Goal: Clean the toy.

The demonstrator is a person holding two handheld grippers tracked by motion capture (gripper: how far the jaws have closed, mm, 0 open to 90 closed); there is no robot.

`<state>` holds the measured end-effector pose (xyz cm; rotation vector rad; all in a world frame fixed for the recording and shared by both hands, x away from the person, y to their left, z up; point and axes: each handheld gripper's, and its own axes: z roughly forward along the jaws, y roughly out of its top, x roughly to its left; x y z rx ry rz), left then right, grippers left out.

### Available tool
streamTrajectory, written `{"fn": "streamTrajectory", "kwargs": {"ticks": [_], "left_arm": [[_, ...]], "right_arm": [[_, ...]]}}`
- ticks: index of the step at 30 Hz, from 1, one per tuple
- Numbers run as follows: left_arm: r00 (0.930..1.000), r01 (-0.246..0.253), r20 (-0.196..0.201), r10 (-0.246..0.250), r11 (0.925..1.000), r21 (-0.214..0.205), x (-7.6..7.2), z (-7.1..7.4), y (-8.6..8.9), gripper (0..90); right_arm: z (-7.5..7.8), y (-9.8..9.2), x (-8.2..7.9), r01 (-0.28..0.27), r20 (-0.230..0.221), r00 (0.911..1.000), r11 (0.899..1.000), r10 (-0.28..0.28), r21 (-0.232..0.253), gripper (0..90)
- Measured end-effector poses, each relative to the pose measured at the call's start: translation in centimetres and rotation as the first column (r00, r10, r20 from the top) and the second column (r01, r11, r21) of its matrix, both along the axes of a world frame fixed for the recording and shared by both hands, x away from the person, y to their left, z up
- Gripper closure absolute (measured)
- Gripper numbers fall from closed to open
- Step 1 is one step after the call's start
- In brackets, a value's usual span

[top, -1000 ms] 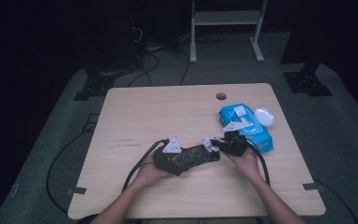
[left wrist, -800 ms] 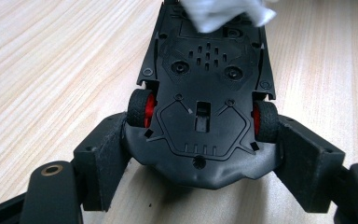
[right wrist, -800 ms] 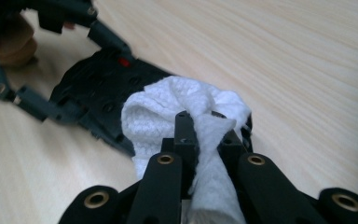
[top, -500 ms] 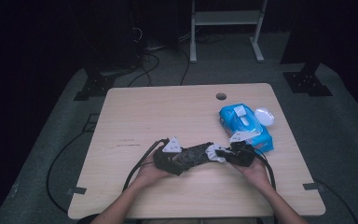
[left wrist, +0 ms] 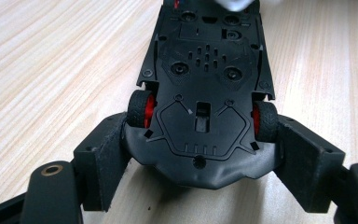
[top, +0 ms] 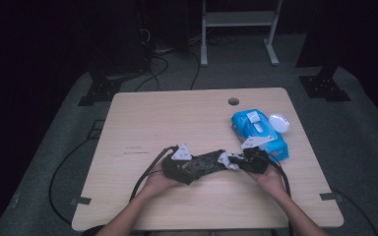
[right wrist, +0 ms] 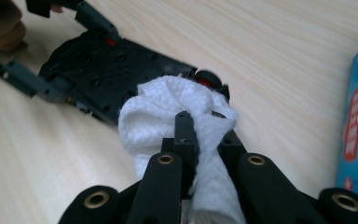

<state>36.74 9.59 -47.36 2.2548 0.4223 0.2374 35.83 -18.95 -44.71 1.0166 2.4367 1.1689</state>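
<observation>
While our left gripper [left wrist: 200,182] clamps the toy car [left wrist: 205,93] across one end, jaws spread against its sides just beside the red-hubbed wheels, we keep the car belly-up near the front edge of the wooden table [top: 177,118] so the black underside faces the cloth. Our right gripper [right wrist: 200,135] pinches a bunched white wipe [right wrist: 168,112] between nearly closed jaws and presses it against the car's far end, near a wheel. Turned over and steadied this way, the chassis cannot roll under the rubbing. A blue wipes pack [top: 258,132] lies just beyond the right hand, handy for a fresh sheet.
</observation>
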Motion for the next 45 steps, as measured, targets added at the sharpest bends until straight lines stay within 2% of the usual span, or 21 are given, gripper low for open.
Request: {"fn": "streamTrajectory", "kwargs": {"ticks": [1, 6, 10, 16, 21, 24, 28, 34, 36, 38, 41, 45], "left_arm": [[1.0000, 0.000, 0.000, 0.000, 1.0000, -0.001, 0.0, 0.0, 0.0, 23.8], [0.9999, -0.008, -0.009, 0.008, 0.9999, -0.010, 0.1, 0.0, 0.1, 23.8], [0.9999, -0.009, -0.009, 0.009, 0.9999, -0.013, 0.2, 0.1, 0.4, 23.8], [0.9999, -0.010, -0.006, 0.010, 0.9999, -0.005, 0.2, 0.2, 0.3, 23.8], [0.9999, 0.010, -0.005, -0.010, 0.9999, 0.003, 0.0, 0.2, 0.1, 23.8], [0.9999, 0.004, -0.013, -0.004, 1.0000, -0.004, 0.0, 0.1, 0.1, 23.8], [0.9999, 0.005, -0.011, -0.005, 1.0000, 0.004, 0.0, 0.1, 0.1, 23.8], [0.9999, 0.003, -0.010, -0.003, 0.9999, 0.012, 0.0, 0.0, 0.0, 23.8], [0.9999, 0.003, -0.010, -0.003, 0.9999, 0.010, 0.0, 0.0, 0.0, 23.8], [1.0000, 0.004, -0.009, -0.004, 0.9999, 0.010, 0.0, 0.0, 0.0, 23.8], [0.9999, 0.003, -0.010, -0.003, 1.0000, 0.009, 0.0, 0.0, 0.0, 23.8], [1.0000, 0.006, -0.005, -0.006, 0.9999, 0.012, 0.0, 0.0, -0.1, 23.8]], "right_arm": [[0.0, 0.2, 0.3, 0.001, 0.003, 1.0000, 1.000, -0.001, -0.003, 82.6], [-0.1, 1.3, 2.3, 0.041, -0.003, 0.9992, 0.998, -0.041, 0.043, 82.6], [-0.5, 1.2, 2.8, 0.060, -0.016, 0.9981, 0.996, -0.059, 0.058, 82.7], [-0.5, 0.5, 1.4, 0.043, -0.011, 0.9990, 0.999, -0.043, 0.022, 82.6], [-0.3, 0.3, -0.4, 0.019, 0.024, 0.9995, 0.999, -0.018, -0.027, 82.5], [-0.1, 0.1, -0.9, 0.003, 0.015, 0.9999, 0.999, -0.002, -0.038, 82.5], [-0.1, -0.3, -0.9, 0.001, -0.002, 1.0000, 1.000, -0.001, -0.016, 82.5], [0.7, -0.2, -0.8, -0.011, -0.012, 0.9999, 0.999, 0.012, 0.049, 82.6], [1.1, -0.1, -1.2, -0.022, -0.003, 0.9998, 0.999, 0.022, 0.044, 82.5], [1.4, 0.0, -1.6, -0.036, 0.009, 0.9993, 0.999, 0.035, 0.019, 82.5], [1.4, 0.0, -1.8, -0.057, -0.010, 0.9984, 0.998, 0.056, -0.001, 81.8], [0.9, 0.5, -1.2, -0.053, -0.022, 0.9984, 0.999, 0.052, -0.011, 72.9]]}}
